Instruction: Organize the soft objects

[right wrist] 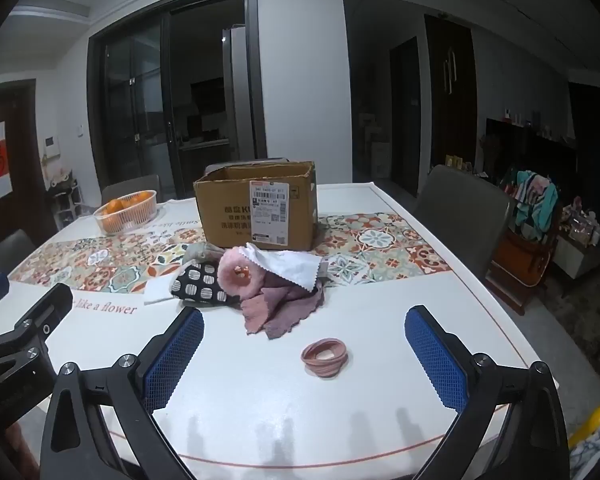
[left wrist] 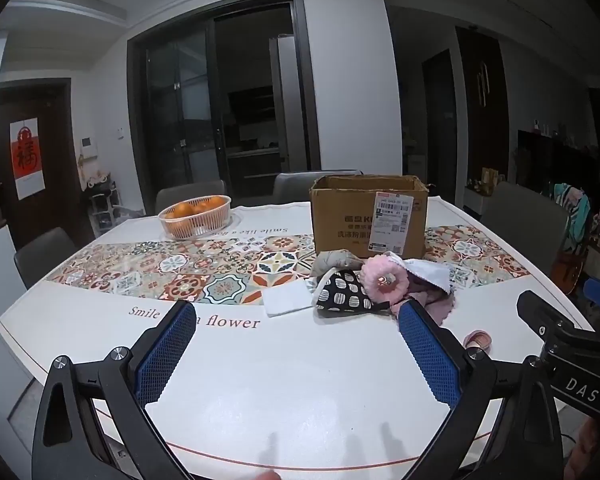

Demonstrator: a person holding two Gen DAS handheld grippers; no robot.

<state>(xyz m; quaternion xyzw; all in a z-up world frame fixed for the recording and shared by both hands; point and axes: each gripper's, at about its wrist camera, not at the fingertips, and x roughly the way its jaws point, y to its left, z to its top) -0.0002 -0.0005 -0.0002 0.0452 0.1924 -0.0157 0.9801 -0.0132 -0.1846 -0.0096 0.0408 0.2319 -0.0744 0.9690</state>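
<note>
A heap of soft things lies in front of an open cardboard box [left wrist: 368,216] [right wrist: 260,208]: a fluffy pink ring [left wrist: 382,282] [right wrist: 240,276], a black spotted cloth [left wrist: 346,294] [right wrist: 204,286], a mauve cloth [right wrist: 284,308], a white cloth [right wrist: 296,266] and a folded white pad [left wrist: 286,300]. A pink band roll [right wrist: 325,356] [left wrist: 478,340] lies apart, nearer me. My left gripper [left wrist: 296,340] hovers open short of the heap. Over the near table my right gripper [right wrist: 306,344] stands open, the band roll just ahead between its fingers, untouched.
A basket of oranges [left wrist: 196,216] [right wrist: 126,210] stands at the back left of the white table [left wrist: 300,380] with its patterned runner [left wrist: 204,268]. Grey chairs [right wrist: 464,208] ring the table. A cluttered rack [right wrist: 536,216] stands to the right.
</note>
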